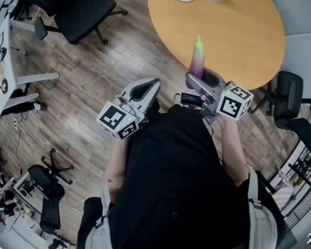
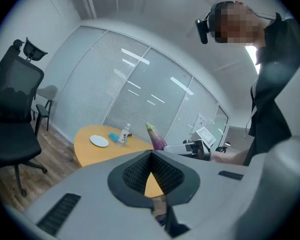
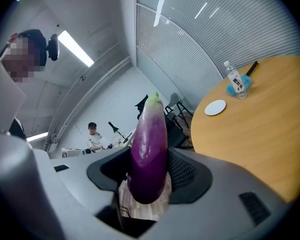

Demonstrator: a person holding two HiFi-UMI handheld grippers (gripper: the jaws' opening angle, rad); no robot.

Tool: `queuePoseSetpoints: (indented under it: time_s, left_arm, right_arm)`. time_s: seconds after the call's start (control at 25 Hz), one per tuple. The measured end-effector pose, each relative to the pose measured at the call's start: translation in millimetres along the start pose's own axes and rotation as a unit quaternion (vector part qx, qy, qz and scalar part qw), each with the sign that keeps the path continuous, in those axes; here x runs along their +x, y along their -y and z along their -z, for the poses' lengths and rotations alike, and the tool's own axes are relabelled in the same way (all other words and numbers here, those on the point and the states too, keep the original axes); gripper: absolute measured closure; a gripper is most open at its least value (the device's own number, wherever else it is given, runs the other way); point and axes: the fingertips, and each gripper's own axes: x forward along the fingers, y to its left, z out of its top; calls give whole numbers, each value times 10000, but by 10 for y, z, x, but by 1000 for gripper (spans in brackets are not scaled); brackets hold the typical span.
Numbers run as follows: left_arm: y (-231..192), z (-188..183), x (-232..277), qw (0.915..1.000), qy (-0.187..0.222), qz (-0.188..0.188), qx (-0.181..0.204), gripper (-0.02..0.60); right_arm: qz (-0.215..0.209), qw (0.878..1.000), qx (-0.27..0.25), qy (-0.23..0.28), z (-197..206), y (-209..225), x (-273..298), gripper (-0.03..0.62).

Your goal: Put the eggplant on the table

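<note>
Eggplant (image 3: 149, 149) is clamped in the right claw (image 1: 196, 77). The pads press on its thick purple end, and it is carried in the air at the near edge of the round surface (image 1: 238, 35). It does not yet rest on that surface.

Left claw (image 2: 152, 171) has its jaws together with nothing between them, and it is held beside the right one, off the surface.

Status, as judged: the pick-up is done and the carry has reached the surface's edge. Lowering the eggplant onto the wood and releasing it are left.

Orientation: the long axis runs along the line of the right claw's jaws. The green stem end points forward, away from the person and out over the surface, and the blunt end sits back between the pads.
</note>
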Motion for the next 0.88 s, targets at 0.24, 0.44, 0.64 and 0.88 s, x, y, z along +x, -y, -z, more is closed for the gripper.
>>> queuePoseSetpoints:
  time_s: [0.24, 0.44, 0.64, 0.88]
  left_arm:
    - [-670, -234, -386, 9996, -28, -269, -13, 571]
    - [-1077, -286, -770, 9994, -58, -319, -130, 571]
    - [-1496, -305, -1114, 9982, -147, -512, -270, 571]
    - [-1930, -348, -1109, 9967, -134, -665, -449, 571]
  right_arm:
    - [183, 9998, -7, 42, -237, -166, 565, 355]
    - [430, 9990, -45, 56, -336, -307, 980, 355]
    - [609, 9979, -219, 20, -513, -453, 1259, 355]
    - [956, 9953, -151, -37, -666, -181, 1373, 355]
